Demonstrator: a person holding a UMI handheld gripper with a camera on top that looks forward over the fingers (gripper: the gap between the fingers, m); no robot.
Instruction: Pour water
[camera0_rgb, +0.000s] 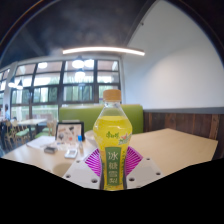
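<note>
upright between the fingers (112, 170), yellow-green bottle (113, 140) with orange cap (113, 96)

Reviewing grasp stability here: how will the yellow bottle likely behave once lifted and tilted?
The bottle looks nearly full, so probably heavy for its size. Tall and narrow, it may tip if nudged. Its smooth label could slip in the claw, whose fingers flank its base.
</note>
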